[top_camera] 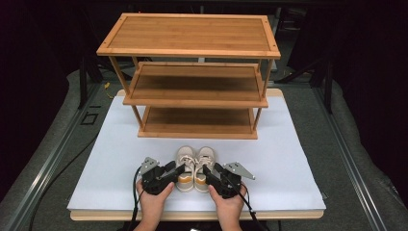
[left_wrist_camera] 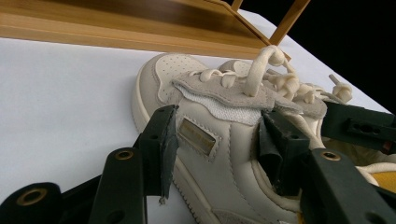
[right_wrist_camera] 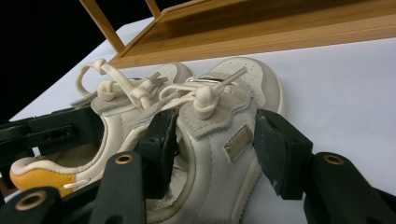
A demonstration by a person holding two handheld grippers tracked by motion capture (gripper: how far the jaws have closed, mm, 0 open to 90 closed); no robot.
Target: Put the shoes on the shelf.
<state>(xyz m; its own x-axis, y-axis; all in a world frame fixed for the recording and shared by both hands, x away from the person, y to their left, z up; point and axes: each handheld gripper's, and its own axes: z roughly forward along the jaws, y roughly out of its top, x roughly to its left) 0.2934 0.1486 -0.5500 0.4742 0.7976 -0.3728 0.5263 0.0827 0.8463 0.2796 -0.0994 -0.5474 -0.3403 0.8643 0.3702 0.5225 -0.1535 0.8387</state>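
Straddling the left shoe (left_wrist_camera: 219,154), the left hand-held gripper (left_wrist_camera: 217,142) has one jaw on the outer side panel and the other inside the collar; the jaws stand wide and the pads look just at the leather, but whether they press cannot be told. The right hand-held gripper (right_wrist_camera: 215,144) sits the same way over the right shoe (right_wrist_camera: 219,140), one jaw inside the collar and one beside the outer wall, with a slight gap on the outer side, so it reads as open around the shoe.

The two cream shoes lie side by side, touching, toes pointing away from the person, near the front edge of the white worktop (top_camera: 288,159). Their knotted laces (right_wrist_camera: 140,91) stand up between the jaws. Just beyond the toes stands a three-tier bamboo shoe rack (top_camera: 192,82), its bottom shelf nearest the shoes and bare.
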